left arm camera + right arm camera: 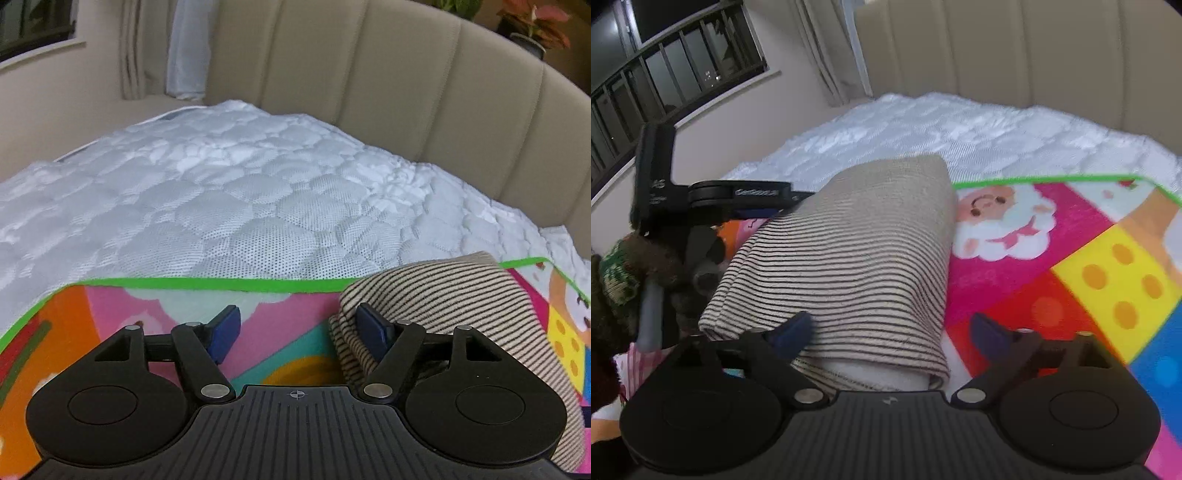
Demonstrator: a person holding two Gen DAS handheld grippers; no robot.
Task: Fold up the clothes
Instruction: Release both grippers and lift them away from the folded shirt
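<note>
**On the bed: one folded striped garment, two grippers beside it**

On the bed lies a bright cartoon play mat (1071,258) with a green border, spread over a white quilted mattress cover (240,192). Behind stands a beige padded headboard (406,74).

Striped garment (849,258): beige with thin dark stripes, folded into a thick rectangular bundle, resting on the mat (far edge reaching past the green border onto the cover).

Left gripper (300,326): jaws spread wide, holding nothing; its right blue pad touches the garment's left side, the other over bare mat.

Right gripper (892,334): jaws released and wide; left pad over the garment's near edge, right pad over the mat
</note>
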